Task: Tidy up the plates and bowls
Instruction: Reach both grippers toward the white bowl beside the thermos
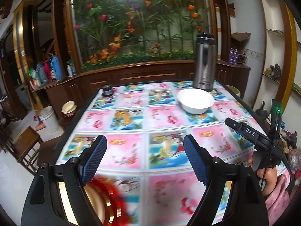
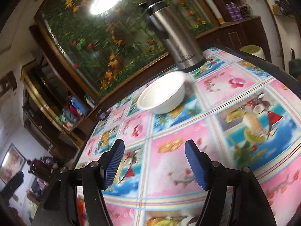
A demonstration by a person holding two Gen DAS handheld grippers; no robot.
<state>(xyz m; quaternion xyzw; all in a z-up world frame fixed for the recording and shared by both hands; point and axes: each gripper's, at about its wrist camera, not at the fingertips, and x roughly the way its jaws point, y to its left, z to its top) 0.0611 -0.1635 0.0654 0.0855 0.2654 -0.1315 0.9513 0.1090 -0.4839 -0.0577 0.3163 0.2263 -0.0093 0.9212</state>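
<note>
A white bowl (image 1: 195, 101) stands upright on the far right part of the table, in front of a steel flask; it also shows in the right wrist view (image 2: 162, 96). A plate with a red and gold rim (image 1: 105, 201) lies blurred at the near left, under my left gripper's left finger. My left gripper (image 1: 144, 160) is open and empty above the tablecloth. My right gripper (image 2: 154, 164) is open and empty, well short of the bowl. Its body shows at the right of the left wrist view (image 1: 263, 141).
A steel thermos flask (image 1: 204, 62) stands at the table's far right (image 2: 176, 35). A small dark object (image 1: 107, 90) sits at the far left corner. The table (image 1: 131, 120) has a pink and blue picture cloth. A white bucket (image 1: 49, 118) and chair (image 1: 26, 146) stand left of it.
</note>
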